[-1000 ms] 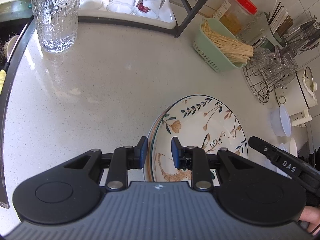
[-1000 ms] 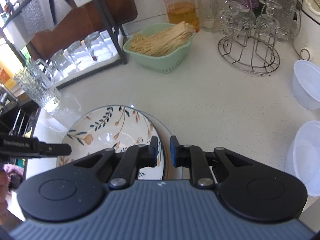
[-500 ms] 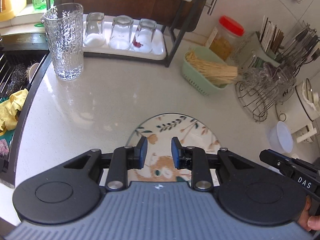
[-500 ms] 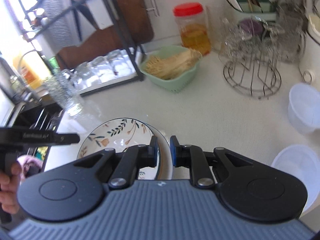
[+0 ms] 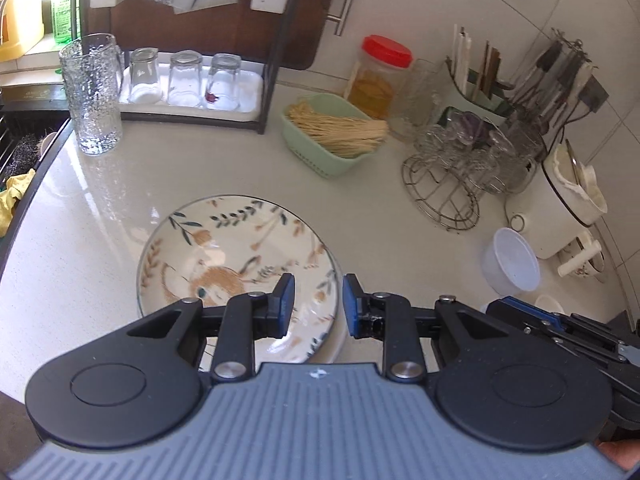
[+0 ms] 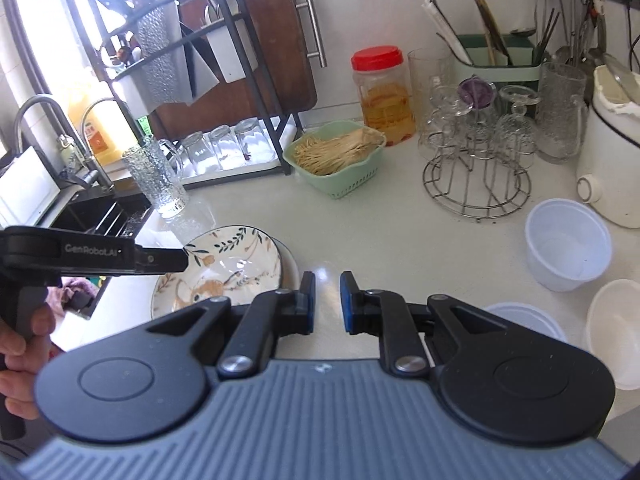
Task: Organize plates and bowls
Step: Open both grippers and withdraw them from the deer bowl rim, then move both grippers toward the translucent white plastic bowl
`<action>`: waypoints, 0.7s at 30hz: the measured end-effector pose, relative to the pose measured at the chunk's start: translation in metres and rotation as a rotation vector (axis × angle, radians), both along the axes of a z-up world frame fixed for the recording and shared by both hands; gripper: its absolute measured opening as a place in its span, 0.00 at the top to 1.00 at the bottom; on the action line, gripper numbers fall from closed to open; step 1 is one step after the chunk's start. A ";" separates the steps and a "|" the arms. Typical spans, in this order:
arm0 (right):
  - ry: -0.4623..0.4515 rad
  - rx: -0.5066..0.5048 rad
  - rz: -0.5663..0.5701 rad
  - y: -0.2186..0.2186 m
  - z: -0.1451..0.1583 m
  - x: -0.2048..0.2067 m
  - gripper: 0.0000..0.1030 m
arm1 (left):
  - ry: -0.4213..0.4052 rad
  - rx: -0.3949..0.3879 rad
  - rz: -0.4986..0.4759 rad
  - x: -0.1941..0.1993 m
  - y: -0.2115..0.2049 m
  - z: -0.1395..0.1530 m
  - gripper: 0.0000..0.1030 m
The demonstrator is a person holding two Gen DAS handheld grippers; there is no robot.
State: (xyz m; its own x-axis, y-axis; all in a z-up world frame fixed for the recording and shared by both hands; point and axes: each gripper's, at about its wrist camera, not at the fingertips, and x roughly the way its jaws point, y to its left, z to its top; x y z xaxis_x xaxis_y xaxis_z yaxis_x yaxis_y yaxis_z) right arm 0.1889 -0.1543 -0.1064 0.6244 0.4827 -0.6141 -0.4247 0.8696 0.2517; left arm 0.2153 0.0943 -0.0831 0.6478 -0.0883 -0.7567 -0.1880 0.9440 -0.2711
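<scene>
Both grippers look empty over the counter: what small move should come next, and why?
Probably reach the right gripper toward the nearest white bowl. The floral plate already sits stacked on another plate, both grippers hold nothing, and three white bowls stand loose on the right.

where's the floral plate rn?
On the counter, stacked on a plain plate. Left wrist view: lower centre, just beyond the left gripper. Right wrist view: lower left, in front of the textured glass by the sink.
</scene>
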 end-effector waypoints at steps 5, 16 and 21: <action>-0.019 -0.001 0.004 -0.020 -0.005 -0.009 0.83 | -0.011 0.002 -0.015 -0.009 -0.026 -0.002 0.71; -0.054 -0.003 -0.060 -0.056 -0.015 -0.018 0.83 | 0.002 0.007 -0.120 0.004 -0.070 -0.012 0.70; -0.042 -0.011 -0.092 -0.072 -0.017 -0.022 0.83 | 0.036 0.023 -0.173 0.018 -0.088 -0.023 0.69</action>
State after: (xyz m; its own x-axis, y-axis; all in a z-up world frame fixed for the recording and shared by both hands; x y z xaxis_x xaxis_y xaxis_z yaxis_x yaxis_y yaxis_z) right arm 0.1671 -0.2260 -0.1236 0.6912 0.4160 -0.5910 -0.3532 0.9079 0.2259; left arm 0.2331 0.0060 -0.1059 0.5968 -0.1784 -0.7823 -0.0313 0.9691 -0.2448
